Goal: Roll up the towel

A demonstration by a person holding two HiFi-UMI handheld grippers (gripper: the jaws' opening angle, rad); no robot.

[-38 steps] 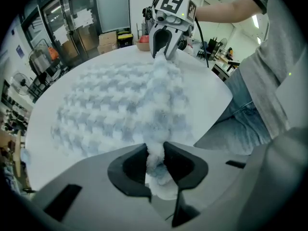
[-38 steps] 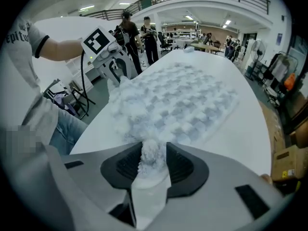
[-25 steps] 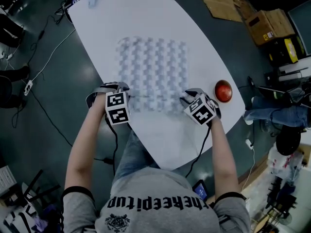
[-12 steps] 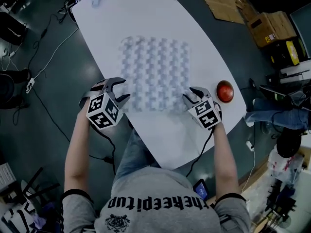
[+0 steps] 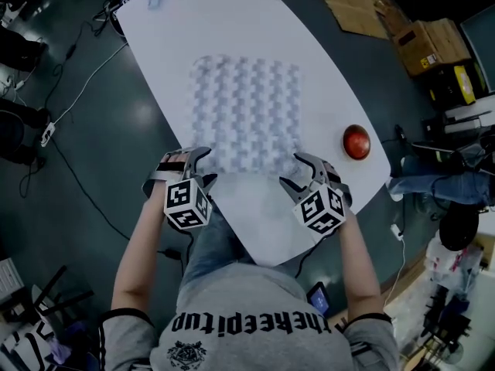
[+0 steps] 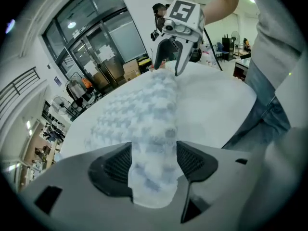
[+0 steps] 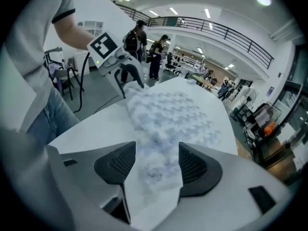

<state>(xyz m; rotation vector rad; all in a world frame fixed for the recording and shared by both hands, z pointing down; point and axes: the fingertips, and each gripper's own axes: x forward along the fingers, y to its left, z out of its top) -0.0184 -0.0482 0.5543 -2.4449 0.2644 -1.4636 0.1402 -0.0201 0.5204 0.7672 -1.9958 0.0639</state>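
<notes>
Fingers (image 6: 113,164) of the left gripper (image 5: 203,165) and right gripper (image 5: 292,173), just spread around the rolled near edge of the towel (image 5: 247,107), should be closed evenly so the roll is kept straight.

**Colours & patterns, quick rundown**

Towel (image 5: 246,110): white w/ pale blue-grey houndstooth-type check, repeated all over. Counter (image 5: 232,22): plain white, no pattern. Round obj (image 5: 356,142) nr counter's right edge: glossy red. Floor (image 5: 93,168): dark teal-grey. Person's shirt (image 5: 255,308): grey, black sleeve bands, black lettering. Jeans (image 5: 213,238): blue. Cardboard boxes (image 5: 429,41) off counter's right side: brown.
</notes>
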